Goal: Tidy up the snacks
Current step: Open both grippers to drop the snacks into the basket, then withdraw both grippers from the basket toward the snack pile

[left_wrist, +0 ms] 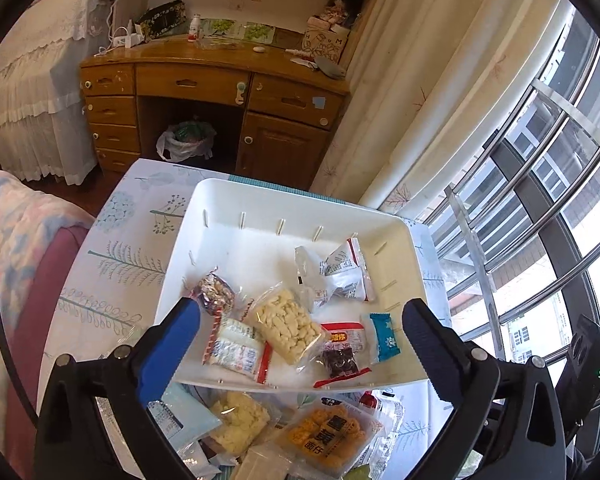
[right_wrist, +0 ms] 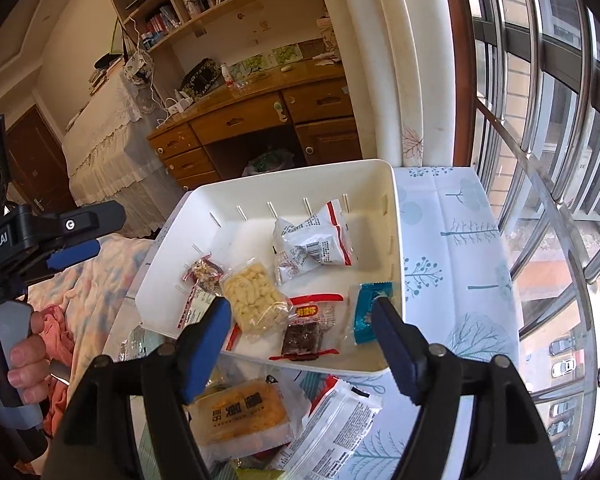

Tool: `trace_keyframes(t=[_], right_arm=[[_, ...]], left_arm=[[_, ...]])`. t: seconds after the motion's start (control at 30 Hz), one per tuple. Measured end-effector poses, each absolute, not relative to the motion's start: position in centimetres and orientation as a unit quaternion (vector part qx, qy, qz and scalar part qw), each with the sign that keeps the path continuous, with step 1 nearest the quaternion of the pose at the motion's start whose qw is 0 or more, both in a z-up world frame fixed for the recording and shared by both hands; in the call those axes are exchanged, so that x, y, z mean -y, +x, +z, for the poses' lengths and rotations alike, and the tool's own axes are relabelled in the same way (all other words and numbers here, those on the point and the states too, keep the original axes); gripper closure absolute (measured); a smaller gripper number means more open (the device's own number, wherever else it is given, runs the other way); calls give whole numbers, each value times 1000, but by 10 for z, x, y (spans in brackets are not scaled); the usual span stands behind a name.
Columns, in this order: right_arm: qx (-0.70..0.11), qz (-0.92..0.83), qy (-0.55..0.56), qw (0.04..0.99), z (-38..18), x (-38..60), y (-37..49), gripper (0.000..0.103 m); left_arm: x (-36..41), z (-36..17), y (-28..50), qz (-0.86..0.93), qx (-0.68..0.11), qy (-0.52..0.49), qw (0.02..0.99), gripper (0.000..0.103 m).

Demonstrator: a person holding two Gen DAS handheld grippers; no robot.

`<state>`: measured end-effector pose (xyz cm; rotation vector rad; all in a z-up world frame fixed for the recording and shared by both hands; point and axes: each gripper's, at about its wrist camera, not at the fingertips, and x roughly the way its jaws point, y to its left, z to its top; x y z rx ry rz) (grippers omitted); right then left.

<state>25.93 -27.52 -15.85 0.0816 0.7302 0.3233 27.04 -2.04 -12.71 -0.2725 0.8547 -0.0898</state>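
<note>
While both hand-held grippers, left point(left_wrist: 300, 344) and right point(right_wrist: 302, 336), are held wide and empty over the white bin point(left_wrist: 204, 220), loose snacks point(left_wrist: 324, 440) remain on the table point(left_wrist: 120, 240). A slick packet could be squeezed out sideways, or the light bin nudged off.

The left gripper point(left_wrist: 300, 344), a black plastic 2-finger tool with blue rubber pads, is pointing steeply downward with its jaws standing wide apart and nothing pressed between them. The right gripper point(right_wrist: 302, 328), of the same black and blue build, is angling down likewise, its jaws spread and gripping nothing. In the right wrist view, the person's left hand point(right_wrist: 24, 364) is wrapping its fingers around the left tool's grey handle.
</note>
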Motion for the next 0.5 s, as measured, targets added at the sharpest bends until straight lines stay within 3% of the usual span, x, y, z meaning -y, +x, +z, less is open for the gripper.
trace_keyframes(t=[0.5], right_arm=[[-371,208,61,903,-154,247,228,26]], left_arm=[[-33,-103,182,46,-375,-175,909,2]])
